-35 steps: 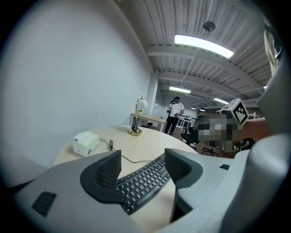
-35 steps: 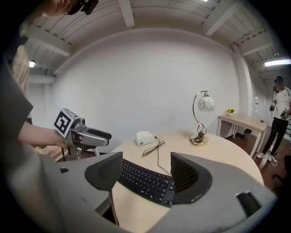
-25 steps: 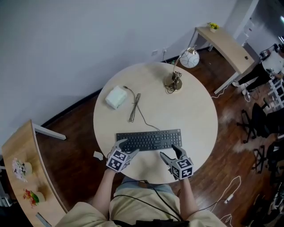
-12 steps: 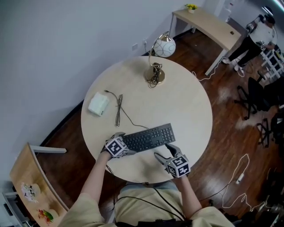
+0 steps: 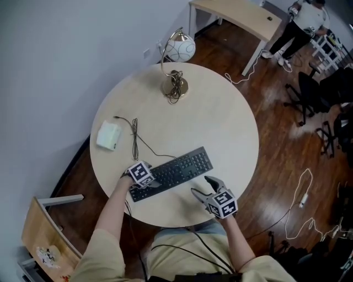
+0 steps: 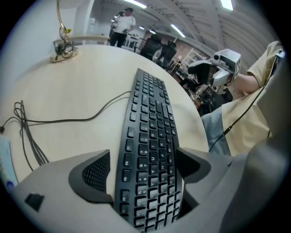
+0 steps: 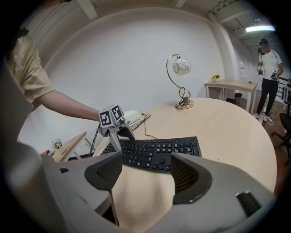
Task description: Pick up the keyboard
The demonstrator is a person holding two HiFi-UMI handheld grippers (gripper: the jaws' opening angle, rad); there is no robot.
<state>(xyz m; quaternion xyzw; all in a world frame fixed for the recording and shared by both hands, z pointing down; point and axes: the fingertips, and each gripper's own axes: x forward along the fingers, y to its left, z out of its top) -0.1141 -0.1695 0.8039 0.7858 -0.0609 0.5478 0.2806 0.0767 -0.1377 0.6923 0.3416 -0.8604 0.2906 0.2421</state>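
The brown wood floor (image 5: pixel 287 137) fills the right side of the head view. In the middle sits the big round table (image 5: pixel 220 126). A pale desk (image 5: pixel 237 12) stands at the top edge, and a person (image 5: pixel 302 19) stands at the upper right corner, well apart from me.

The black keyboard (image 5: pixel 174 172) lies flat on the lower left part of the table, tilted up toward the right. My left claw (image 5: pixel 150 182) is at its left end. In the left gripper view the jaws are spread wide, with one on each long side of the keyboard. I see a strip of bare table between one jaw and the keys, so it is not squeezing.

My right claw (image 5: pixel 201 186) is just below the keyboard's right half. Its jaws are wide apart with only bare table between them.

A lamp (image 5: pixel 174 85) stands near the table's top edge. A white box (image 5: pixel 108 135) sits at the left edge. A thin cord (image 5: pixel 135 140) runs from the keyboard up toward the box, bunched beside it.
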